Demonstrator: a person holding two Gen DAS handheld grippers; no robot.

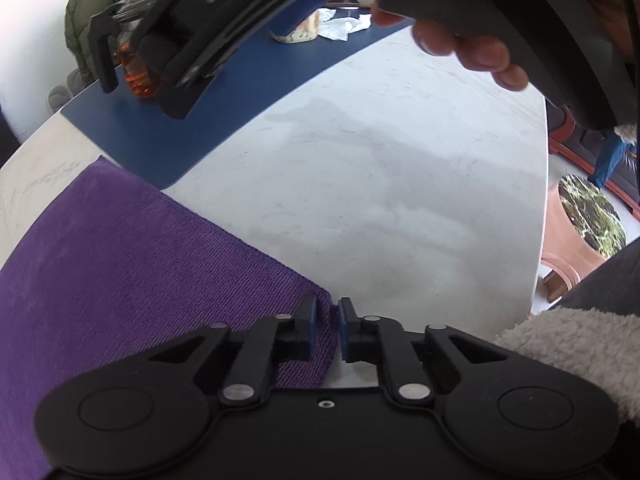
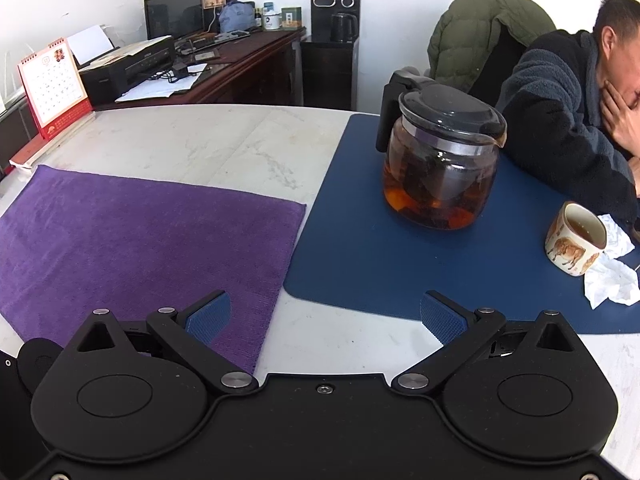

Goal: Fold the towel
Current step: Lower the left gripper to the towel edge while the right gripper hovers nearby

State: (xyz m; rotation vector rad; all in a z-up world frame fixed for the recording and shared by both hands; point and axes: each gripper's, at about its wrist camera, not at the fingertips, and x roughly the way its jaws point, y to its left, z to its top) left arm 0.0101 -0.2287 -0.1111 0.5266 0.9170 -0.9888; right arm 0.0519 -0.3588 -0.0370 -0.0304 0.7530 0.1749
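While the purple towel (image 2: 140, 232) lies spread flat in a single layer on the pale worktop (image 2: 208, 144), its near right corner sits exactly between the fingers of the left gripper (image 1: 327, 330). Those fingers are drawn almost together with the corner fabric between the blue pads, though whether they already bite the cloth I cannot tell. From that corner the towel runs away to the left and forward. The right gripper (image 2: 325, 316) hangs with its fingers spread wide, above the bare strip between the towel's right edge and the blue mat (image 2: 352, 264); the edge lies just to its left, under the left finger. So the left one is nearer to a hold. The glass teapot (image 2: 442, 168) stands well apart, on the mat.
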